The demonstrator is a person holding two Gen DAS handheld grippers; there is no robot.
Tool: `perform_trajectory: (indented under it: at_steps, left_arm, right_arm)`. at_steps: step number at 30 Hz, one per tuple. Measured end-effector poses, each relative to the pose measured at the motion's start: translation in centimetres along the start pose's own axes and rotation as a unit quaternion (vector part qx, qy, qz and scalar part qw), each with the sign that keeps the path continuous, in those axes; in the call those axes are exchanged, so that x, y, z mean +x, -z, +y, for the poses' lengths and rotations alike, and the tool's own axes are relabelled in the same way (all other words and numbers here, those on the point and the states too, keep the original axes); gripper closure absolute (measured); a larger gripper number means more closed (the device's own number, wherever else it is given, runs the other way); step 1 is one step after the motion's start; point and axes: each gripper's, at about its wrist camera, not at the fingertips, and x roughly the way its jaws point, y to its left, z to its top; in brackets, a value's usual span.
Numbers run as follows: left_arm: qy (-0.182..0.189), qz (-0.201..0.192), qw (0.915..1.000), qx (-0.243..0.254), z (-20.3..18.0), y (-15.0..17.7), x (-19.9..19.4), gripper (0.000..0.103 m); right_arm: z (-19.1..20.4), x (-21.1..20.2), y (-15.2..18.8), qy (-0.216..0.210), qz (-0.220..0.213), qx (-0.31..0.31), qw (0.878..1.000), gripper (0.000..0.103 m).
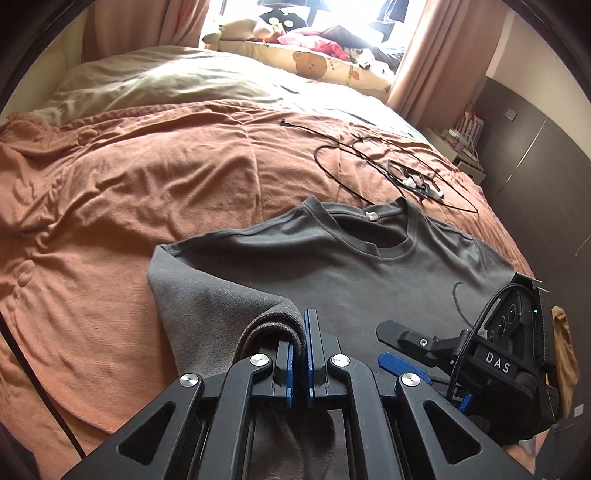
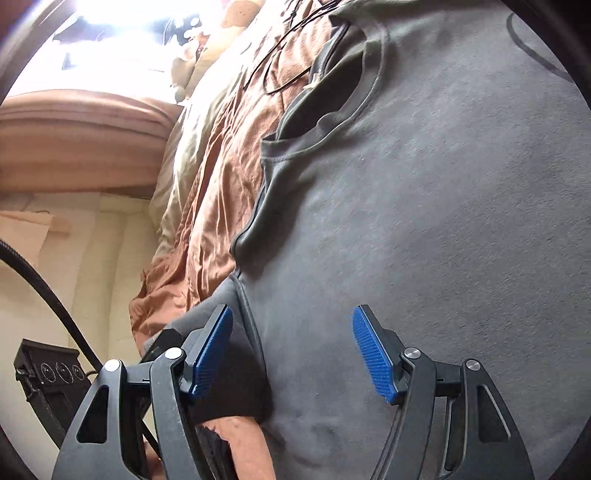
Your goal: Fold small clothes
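Observation:
A dark grey T-shirt [image 1: 332, 258] lies front-up on an orange bedspread [image 1: 110, 206], collar toward the far side. My left gripper [image 1: 300, 354] is shut on a folded-over edge of the grey T-shirt at its left side, the cloth curling up between the blue pads. My right gripper [image 1: 402, 354] shows in the left wrist view at lower right, lying low over the shirt. In the right wrist view the right gripper [image 2: 293, 350] stands open just above the T-shirt [image 2: 424, 221], nothing between its blue pads [image 2: 373, 354].
A tangle of black cables [image 1: 399, 173] lies on the bedspread beyond the collar. Pillows and plush toys [image 1: 280, 33] sit by the window. Dark cupboards [image 1: 535, 158] stand at the right of the bed. A black cable [image 2: 44, 288] crosses the right wrist view's left.

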Motion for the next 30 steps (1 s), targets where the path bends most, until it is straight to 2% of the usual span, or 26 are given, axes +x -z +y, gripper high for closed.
perform_trajectory:
  at_steps: [2,4,5,6,7,9,11,13,15,18,24,26,28,30]
  left_arm:
    - [0.018,0.014,0.9997,0.005,-1.0,0.3,0.9,0.095]
    - [0.036,0.034,0.9987,0.014,-1.6,0.6,1.6,0.075]
    - [0.04,0.034,0.9985,0.017,-1.7,0.7,1.6,0.059]
    - [0.036,0.027,0.9988,0.018,-1.7,0.8,1.3,0.05]
    - [0.028,0.02,0.9993,0.017,-1.5,0.8,1.0,0.048]
    - [0.02,0.013,0.9997,0.008,-0.8,0.8,0.5,0.048]
    - [0.026,0.012,0.9996,-0.005,0.2,0.7,0.0,0.047]
    - [0.041,0.014,0.999,-0.01,0.8,0.8,-0.4,0.045]
    - [0.052,0.015,0.9985,-0.01,0.9,1.0,-0.9,0.036]
    - [0.052,0.018,0.9984,-0.014,1.1,1.4,-1.6,0.035]
    - [-0.013,0.017,0.9989,-0.041,3.1,2.8,-2.1,0.035]
    - [-0.025,0.024,0.998,-0.054,4.3,3.3,-1.9,0.035]
    - [-0.033,0.028,0.9972,-0.061,5.2,3.9,-1.6,0.039]
    - [-0.043,0.037,0.9962,-0.066,5.9,4.4,-1.2,0.046]
  right_arm:
    - [-0.2,-0.5,-0.1,-0.001,-0.002,0.003,1.0,0.037]
    - [-0.1,-0.7,-0.1,-0.003,-0.002,0.002,1.0,0.037]
    - [0.0,-0.7,0.0,-0.003,-0.001,0.0,1.0,0.037]
    - [0.0,-1.1,-0.2,-0.004,0.0,-0.003,1.0,0.037]
    - [0.3,-0.9,-0.1,-0.003,0.002,-0.008,1.0,0.037]
    - [0.7,-0.5,-0.2,-0.003,0.009,-0.016,1.0,0.037]
    - [1.1,0.1,0.0,-0.005,0.02,-0.023,1.0,0.037]
    - [1.4,0.3,-0.3,-0.013,0.028,-0.026,0.999,0.037]
    - [1.4,0.4,-0.5,-0.014,0.032,-0.029,0.999,0.037]
    - [1.5,0.2,-0.5,-0.007,0.034,-0.033,0.999,0.037]
    - [3.0,0.9,0.1,0.015,0.051,-0.101,0.993,0.037]
    - [3.1,1.2,0.5,0.032,0.061,-0.116,0.991,0.037]
    - [2.8,1.6,0.7,0.043,0.067,-0.116,0.99,0.037]
    - [2.4,2.1,0.9,0.051,0.074,-0.111,0.99,0.047]
